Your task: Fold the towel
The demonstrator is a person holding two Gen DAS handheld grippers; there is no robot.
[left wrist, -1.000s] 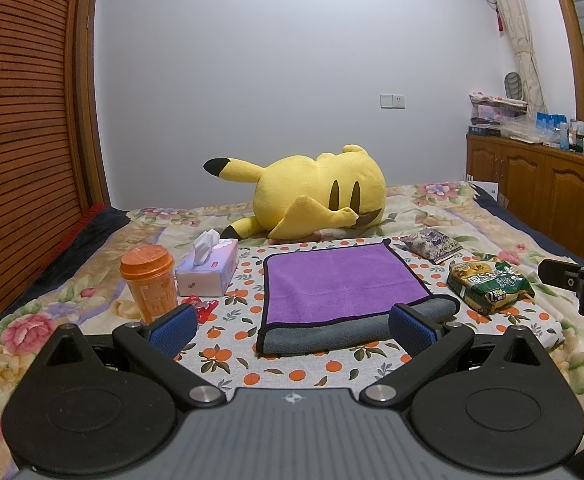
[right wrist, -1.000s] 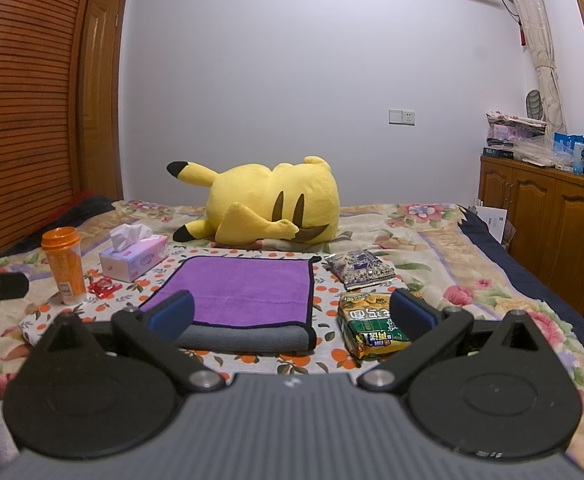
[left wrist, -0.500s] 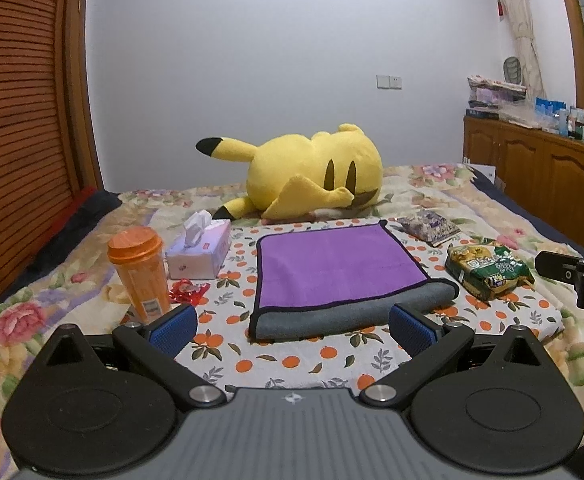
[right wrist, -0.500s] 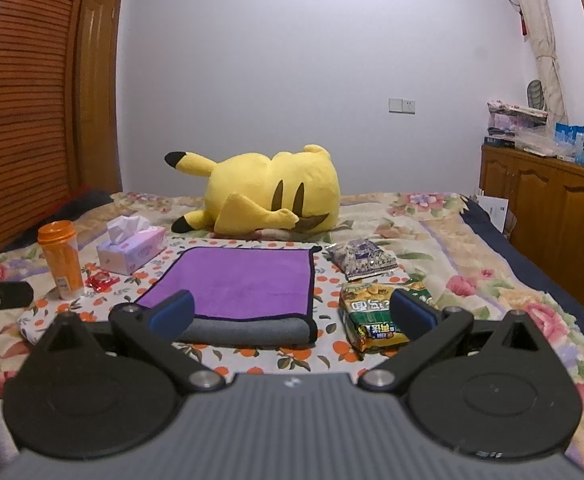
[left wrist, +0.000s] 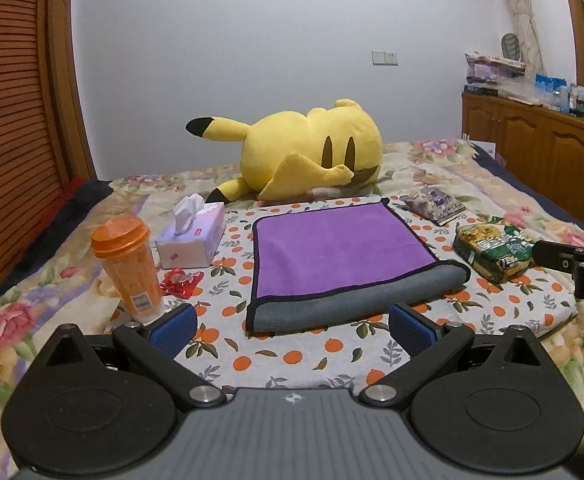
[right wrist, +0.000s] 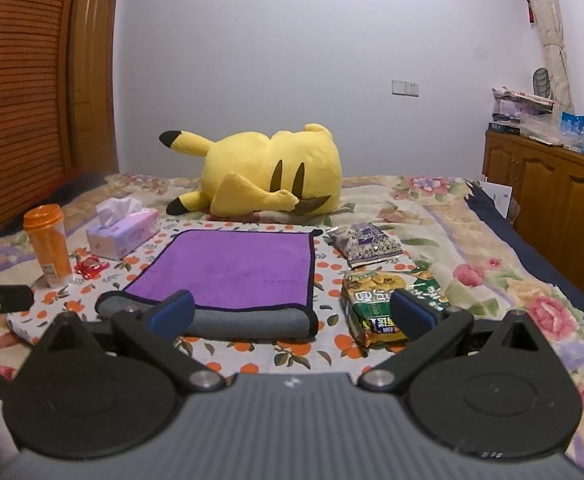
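Observation:
A purple towel [left wrist: 340, 248] with a grey underside lies folded on the orange-print cloth [left wrist: 292, 360], its grey fold along the near edge. It also shows in the right wrist view [right wrist: 236, 268]. My left gripper [left wrist: 292, 332] is open and empty, just short of the towel's near edge. My right gripper [right wrist: 292, 316] is open and empty, near the towel's near right corner. The right gripper's tip [left wrist: 572, 260] shows at the right of the left wrist view.
A yellow plush toy [left wrist: 312, 156] lies behind the towel. An orange cup [left wrist: 126, 264], a tissue box [left wrist: 192, 240] and a red wrapper [left wrist: 180, 282] sit left of it. Two snack bags [left wrist: 492, 250] [left wrist: 432, 204] lie to the right. Wooden cabinets [right wrist: 552, 196] stand at far right.
Both grippers have tilted down and moved slightly closer to the bed, so the towel sits lower and larger in view. The towel and the other objects have not moved.

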